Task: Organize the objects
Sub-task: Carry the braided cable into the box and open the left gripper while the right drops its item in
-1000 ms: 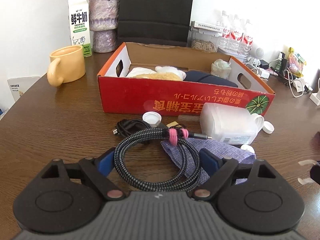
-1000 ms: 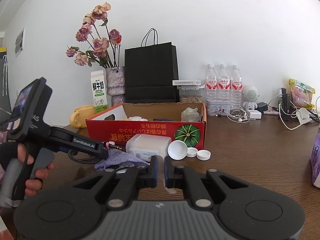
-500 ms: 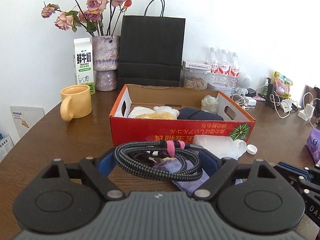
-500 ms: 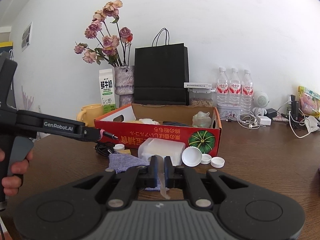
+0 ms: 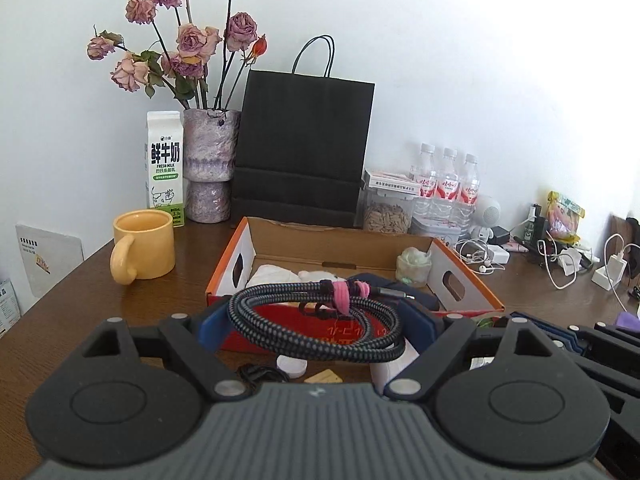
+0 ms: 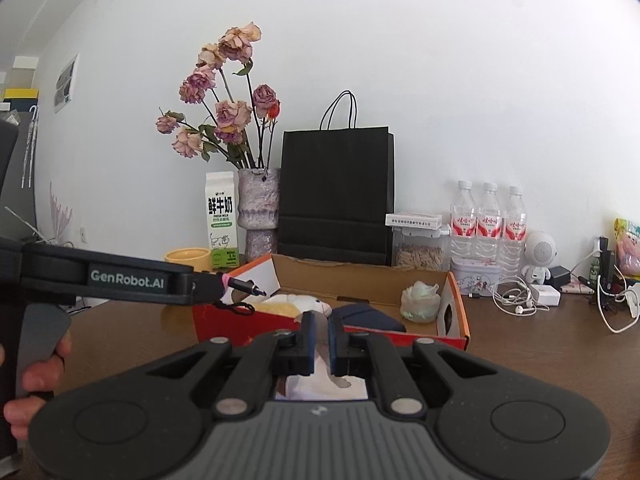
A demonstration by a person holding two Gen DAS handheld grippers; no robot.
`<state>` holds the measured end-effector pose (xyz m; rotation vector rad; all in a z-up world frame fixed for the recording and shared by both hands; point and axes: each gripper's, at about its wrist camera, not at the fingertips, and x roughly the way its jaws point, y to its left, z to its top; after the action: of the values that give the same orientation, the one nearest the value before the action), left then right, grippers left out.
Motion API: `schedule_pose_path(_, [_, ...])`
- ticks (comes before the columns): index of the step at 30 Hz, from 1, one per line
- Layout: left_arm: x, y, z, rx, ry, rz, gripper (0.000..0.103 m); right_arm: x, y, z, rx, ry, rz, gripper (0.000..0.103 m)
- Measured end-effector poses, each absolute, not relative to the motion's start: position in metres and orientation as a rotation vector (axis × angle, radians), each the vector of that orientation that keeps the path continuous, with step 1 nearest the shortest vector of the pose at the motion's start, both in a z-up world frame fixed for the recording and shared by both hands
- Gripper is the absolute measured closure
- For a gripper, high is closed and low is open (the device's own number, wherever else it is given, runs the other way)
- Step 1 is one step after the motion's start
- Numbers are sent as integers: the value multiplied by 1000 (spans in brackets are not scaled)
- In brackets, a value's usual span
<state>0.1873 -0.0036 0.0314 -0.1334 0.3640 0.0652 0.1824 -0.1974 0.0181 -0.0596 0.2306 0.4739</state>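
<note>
My left gripper holds a coiled grey braided cable with a pink tie, its blue pads pressing the coil's two sides. The coil hangs above the table, in front of the red cardboard box. In the right wrist view the left gripper reaches in from the left, and the cable's plug points over the box's left end. My right gripper is shut just in front of the box. A thin pale strip shows between its pads; I cannot tell what it is.
The box holds white and yellow soft things, a dark blue item and a pale green bundle. A yellow mug, milk carton, vase of dried roses, black paper bag and water bottles stand behind. Chargers and wires lie right.
The left gripper has risen off the table with the cable and tipped upward, so the coil now hangs before the box. The right gripper has moved up and closer to the box.
</note>
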Motion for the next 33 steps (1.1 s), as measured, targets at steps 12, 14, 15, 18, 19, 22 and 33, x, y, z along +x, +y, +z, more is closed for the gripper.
schedule_pose_path(12, [253, -3, 39, -171, 296, 111, 15, 282, -176, 29, 16, 192, 444, 97])
schedule_pose_path(14, [268, -1, 36, -188, 293, 137, 15, 300, -173, 24, 47, 195, 437, 97])
schedule_pose_path(15, [275, 0, 34, -193, 293, 143, 15, 310, -172, 20, 62, 205, 432, 97])
schedule_pose_path(18, [296, 4, 29, -202, 285, 161, 15, 333, -169, 10, 75, 240, 427, 97])
schedule_pose_path(19, [303, 5, 27, -204, 288, 163, 15, 339, -169, 7, 75, 247, 421, 97])
schedule_pose_path(22, [320, 7, 22, -197, 296, 165, 15, 354, -169, 1, 76, 262, 417, 97])
schedule_pose_path(33, [347, 13, 1, -151, 351, 159, 0, 381, -168, -13, 18, 374, 366, 50])
